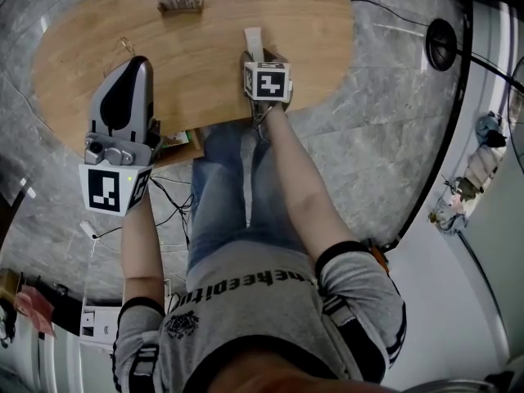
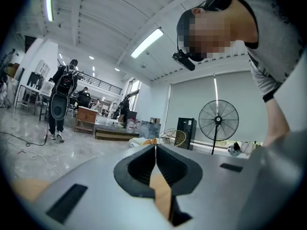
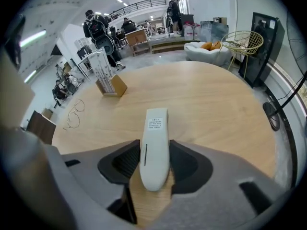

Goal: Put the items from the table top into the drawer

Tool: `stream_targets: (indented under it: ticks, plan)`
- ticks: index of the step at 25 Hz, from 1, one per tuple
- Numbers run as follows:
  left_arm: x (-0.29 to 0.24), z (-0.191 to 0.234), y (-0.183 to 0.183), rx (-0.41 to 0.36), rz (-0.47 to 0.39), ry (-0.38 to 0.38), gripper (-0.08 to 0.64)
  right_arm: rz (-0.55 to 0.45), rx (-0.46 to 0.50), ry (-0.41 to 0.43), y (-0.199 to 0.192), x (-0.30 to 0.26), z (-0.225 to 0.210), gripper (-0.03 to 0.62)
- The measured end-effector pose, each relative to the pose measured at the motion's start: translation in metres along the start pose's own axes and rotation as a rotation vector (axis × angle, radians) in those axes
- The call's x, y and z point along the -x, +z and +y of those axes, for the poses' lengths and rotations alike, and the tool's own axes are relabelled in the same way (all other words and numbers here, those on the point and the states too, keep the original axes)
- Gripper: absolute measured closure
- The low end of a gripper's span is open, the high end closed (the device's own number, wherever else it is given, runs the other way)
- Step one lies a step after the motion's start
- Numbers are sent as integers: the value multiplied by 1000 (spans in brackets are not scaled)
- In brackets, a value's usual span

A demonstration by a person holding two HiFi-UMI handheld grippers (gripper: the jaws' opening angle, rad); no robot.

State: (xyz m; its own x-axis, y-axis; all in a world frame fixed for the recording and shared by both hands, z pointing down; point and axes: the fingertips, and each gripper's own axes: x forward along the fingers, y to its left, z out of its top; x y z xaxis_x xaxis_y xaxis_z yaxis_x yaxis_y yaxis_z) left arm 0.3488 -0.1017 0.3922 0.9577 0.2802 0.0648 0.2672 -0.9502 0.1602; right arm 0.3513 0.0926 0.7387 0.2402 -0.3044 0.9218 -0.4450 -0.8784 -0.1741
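Note:
A long white remote (image 1: 254, 39) lies on the oval wooden table (image 1: 319, 23). My right gripper (image 1: 257, 58) points steeply down over its near end. In the right gripper view the remote (image 3: 154, 143) lies between the two jaws of the right gripper (image 3: 154, 163), which stand wide and open beside it while it rests on the table (image 3: 216, 104). My left gripper (image 1: 141, 60) hovers level over the table's left near part; its jaws (image 2: 155, 150) meet at the tips with nothing between them. Wire-framed glasses (image 1: 127, 46) lie just beyond it.
A wooden stand with upright white pieces (image 1: 180, 2) (image 3: 108, 78) sits at the table's far side. A wooden box part with something green (image 1: 176, 142) shows under the near edge, maybe the drawer. Cables (image 1: 168, 199) cross the floor by the person's legs.

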Motion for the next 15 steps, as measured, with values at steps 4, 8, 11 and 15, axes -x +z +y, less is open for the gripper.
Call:
stream_targets:
  ticks: [4, 8, 11, 15]
  plan:
    - [4, 0, -4, -3, 8, -3, 548, -52, 25, 39, 10, 10, 7, 399]
    - [4, -8, 6, 3, -20, 17, 548, -106, 34, 86, 18, 26, 16, 400]
    - [4, -21, 17, -4, -39, 47, 548, -149, 41, 130, 25, 46, 18, 400]
    - [13, -35, 23, 2, -50, 86, 548, -184, 62, 177, 32, 67, 21, 401]
